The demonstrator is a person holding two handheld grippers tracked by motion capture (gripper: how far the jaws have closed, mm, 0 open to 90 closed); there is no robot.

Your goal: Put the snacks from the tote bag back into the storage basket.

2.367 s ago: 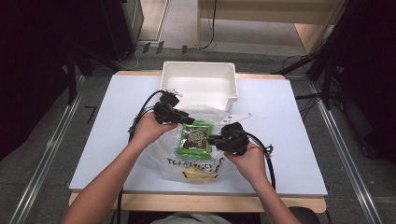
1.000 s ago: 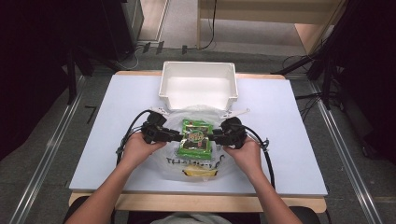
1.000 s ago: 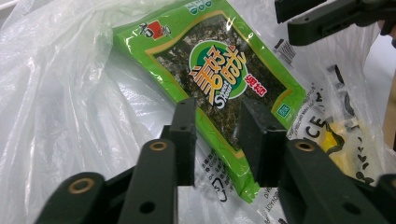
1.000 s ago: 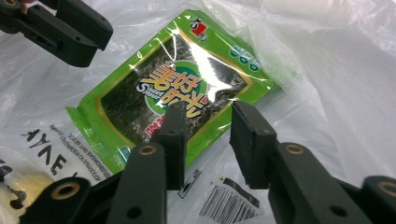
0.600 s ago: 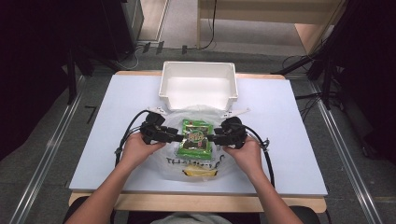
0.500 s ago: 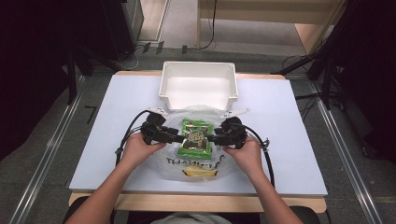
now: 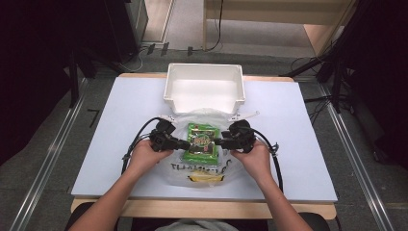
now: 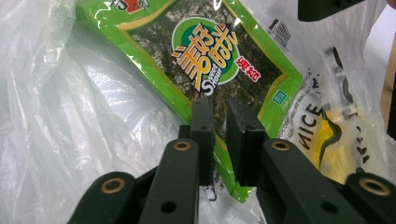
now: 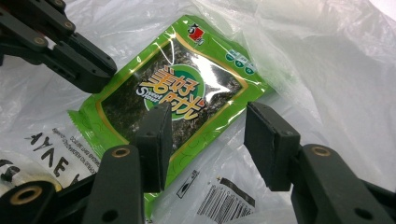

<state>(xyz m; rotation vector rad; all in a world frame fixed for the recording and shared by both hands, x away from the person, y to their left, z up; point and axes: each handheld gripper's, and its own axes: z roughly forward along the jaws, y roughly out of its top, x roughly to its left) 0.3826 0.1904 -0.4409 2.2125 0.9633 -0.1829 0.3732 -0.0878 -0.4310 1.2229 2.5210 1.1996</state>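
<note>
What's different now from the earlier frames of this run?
The left tool came down from the far-left edge of the green snack packet to its left side, level with the right tool. Its jaws have just been closing, with the packet's edge between them; a narrow gap remains. The right tool, the packet, the plastic bag and the white bin stayed where they were.

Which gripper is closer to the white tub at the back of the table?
Right, only slightly. The right gripper sits just below the tub's right front corner; the left gripper sits a bit lower, below its left corner. Both point at the green snack packet.
</note>
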